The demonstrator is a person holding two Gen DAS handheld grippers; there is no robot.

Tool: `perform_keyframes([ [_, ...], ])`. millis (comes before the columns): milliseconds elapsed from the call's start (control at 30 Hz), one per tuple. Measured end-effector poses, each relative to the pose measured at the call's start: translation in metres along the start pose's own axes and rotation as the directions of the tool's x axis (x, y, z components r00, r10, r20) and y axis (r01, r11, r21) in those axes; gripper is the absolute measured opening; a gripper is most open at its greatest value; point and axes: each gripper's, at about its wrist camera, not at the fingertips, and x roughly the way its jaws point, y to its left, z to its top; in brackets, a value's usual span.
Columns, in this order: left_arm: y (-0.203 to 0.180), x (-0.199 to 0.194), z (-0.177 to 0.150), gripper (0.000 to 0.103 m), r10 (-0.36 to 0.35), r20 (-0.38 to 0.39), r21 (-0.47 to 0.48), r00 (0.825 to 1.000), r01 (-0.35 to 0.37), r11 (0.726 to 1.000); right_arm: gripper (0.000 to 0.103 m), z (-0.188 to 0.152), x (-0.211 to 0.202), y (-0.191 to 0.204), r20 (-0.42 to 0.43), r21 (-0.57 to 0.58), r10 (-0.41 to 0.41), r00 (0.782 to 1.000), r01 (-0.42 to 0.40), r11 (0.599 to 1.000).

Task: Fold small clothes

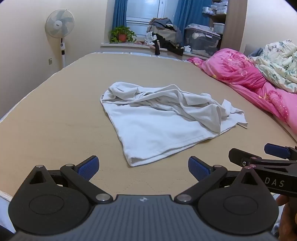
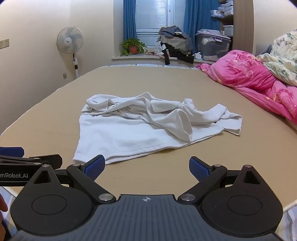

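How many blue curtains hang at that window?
2: one curtain left of the window, the other curtain right of it, its lower part hidden behind piled clothes.

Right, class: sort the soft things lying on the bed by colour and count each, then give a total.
White garment: 1
Pink quilt: 1
Pale floral quilt: 1
Total: 3

Bed [image 1: 55, 115]: flat tan mattress surface. A crumpled white garment [image 1: 157, 118] lies near its centre, lower hem flat, upper part bunched. A pink quilt [image 1: 246, 77] is heaped along the right edge, a floral quilt [image 1: 278, 63] beside it.
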Motion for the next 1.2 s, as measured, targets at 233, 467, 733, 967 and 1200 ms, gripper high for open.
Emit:
perform_keyframes([
  [233, -0.0002, 0.0003, 0.0002, 0.102, 0.000, -0.001, 0.000, 1.000, 0.000, 1.000, 0.097, 0.0015, -0.0017, -0.0020, -0.005, -0.001, -0.001, 1.000, 0.001, 1.000],
  [467, -0.0006, 0.0007, -0.0003, 0.102, 0.000, -0.002, 0.001, 1.000, 0.000, 1.000, 0.097, 0.0001, -0.0004, -0.0018, 0.000, 0.001, -0.001, 1.000, 0.001, 1.000],
  [733, -0.0005, 0.0015, -0.0006, 0.102, 0.001, -0.003, 0.003, 1.000, -0.001, 1.000, 0.097, 0.0005, 0.0012, 0.0005, 0.000, 0.001, 0.001, 1.000, -0.001, 1.000],
  [967, -0.0006, 0.0012, -0.0004, 0.102, 0.001, -0.003, 0.003, 1.000, -0.001, 1.000, 0.097, -0.0009, -0.0023, 0.0006, 0.002, 0.001, 0.001, 1.000, -0.001, 1.000],
  [1200, -0.0008, 0.0011, -0.0004, 0.102, -0.001, -0.002, 0.003, 1.000, 0.001, 1.000, 0.096, 0.0015, -0.0017, 0.0012, 0.012, -0.010, -0.009, 1.000, 0.009, 1.000],
])
